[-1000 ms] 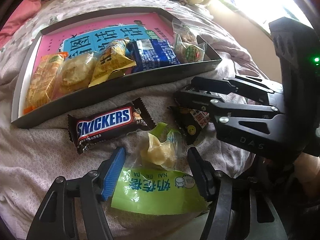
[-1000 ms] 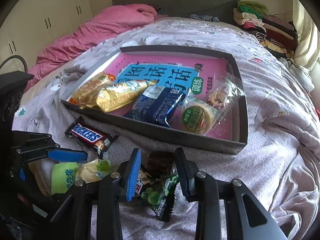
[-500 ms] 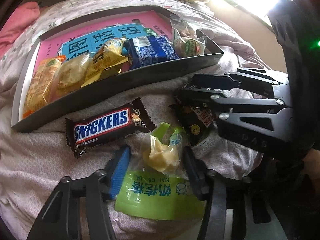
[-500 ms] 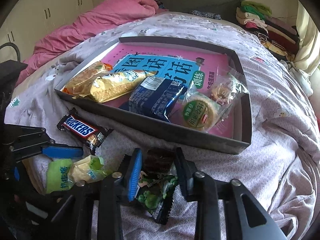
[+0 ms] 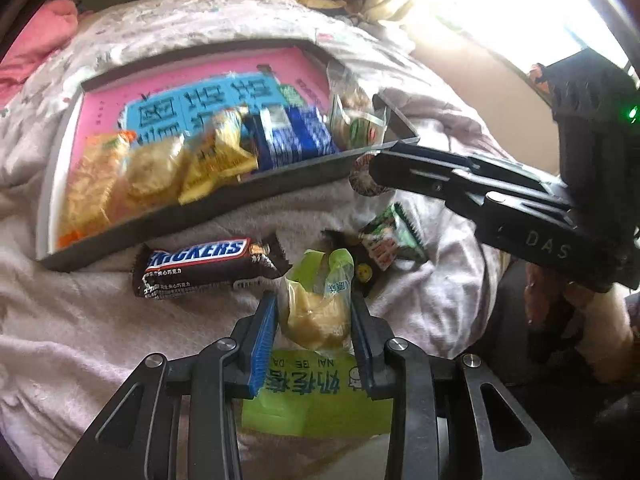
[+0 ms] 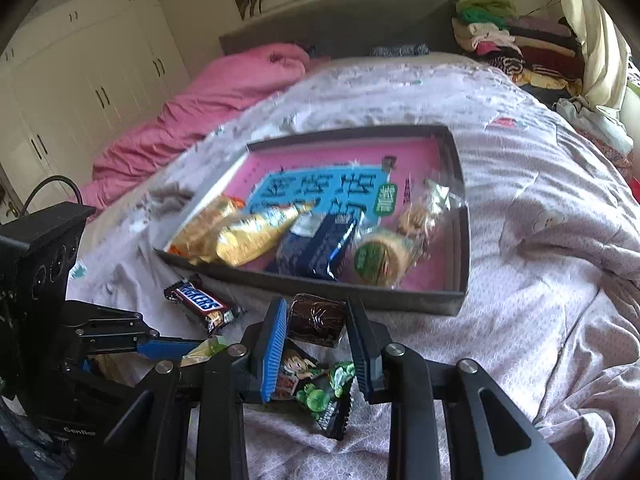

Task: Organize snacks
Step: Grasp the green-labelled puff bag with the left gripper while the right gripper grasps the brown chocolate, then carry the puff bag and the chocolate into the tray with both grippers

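Snacks go into the grey tray (image 6: 456,300) on the bed, and two are being taken at once. The left gripper (image 5: 314,332) has just been closing on the cheese stick packet (image 5: 316,320); its blue pads now press the yellowish lump on both sides, with the packet's green printed end lying under the fingers on the quilt (image 5: 80,340). The right gripper (image 6: 316,340) is clamped on a small brown cake (image 6: 317,319), held just short of the tray's near wall. A green plum packet (image 6: 320,392) lies on the quilt below it, seemingly free, and the Snickers bar (image 5: 208,262) waits beside the tray.

To do this well, the right hand probably needs to carry the cake clear over the wall before letting go, aiming at the bare pink floor of the tray rather than onto the blue biscuit pack (image 6: 320,246). The left grip looks soft: the lump may slide inside its wrapper, so lifting slowly and straight seems wise. The two grippers sit near each other, so moving one at a time avoids a knock.
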Demonstrator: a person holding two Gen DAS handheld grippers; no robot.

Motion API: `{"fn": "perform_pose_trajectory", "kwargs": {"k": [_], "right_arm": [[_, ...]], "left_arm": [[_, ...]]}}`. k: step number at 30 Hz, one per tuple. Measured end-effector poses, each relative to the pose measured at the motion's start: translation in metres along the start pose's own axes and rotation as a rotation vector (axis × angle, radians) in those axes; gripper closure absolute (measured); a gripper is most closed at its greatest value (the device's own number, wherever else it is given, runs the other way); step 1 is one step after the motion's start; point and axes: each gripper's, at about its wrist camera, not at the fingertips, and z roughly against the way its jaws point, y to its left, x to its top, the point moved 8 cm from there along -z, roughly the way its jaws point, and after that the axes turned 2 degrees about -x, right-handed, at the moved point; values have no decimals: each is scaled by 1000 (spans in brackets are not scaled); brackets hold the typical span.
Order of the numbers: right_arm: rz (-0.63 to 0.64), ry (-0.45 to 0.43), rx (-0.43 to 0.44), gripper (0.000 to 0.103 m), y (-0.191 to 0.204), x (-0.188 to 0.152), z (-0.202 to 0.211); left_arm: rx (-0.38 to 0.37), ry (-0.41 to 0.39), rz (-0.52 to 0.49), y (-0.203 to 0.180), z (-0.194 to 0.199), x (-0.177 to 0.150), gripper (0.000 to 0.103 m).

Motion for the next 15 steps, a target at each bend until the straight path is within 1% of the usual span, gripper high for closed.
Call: {"fn": "perform_pose_trajectory", "kwargs": {"k": [7,13,15], "right_arm": [[-1,-81,22,72,4,15,14],[-7,-133,20,72,2,23,23],[-14,-142,15,72,-1,25,24]], "left_arm": [[17,-80,7,7,30,15,67],[49,-155,51,29,54,30,67],[77,-184,66,41,62,37,67]]}}
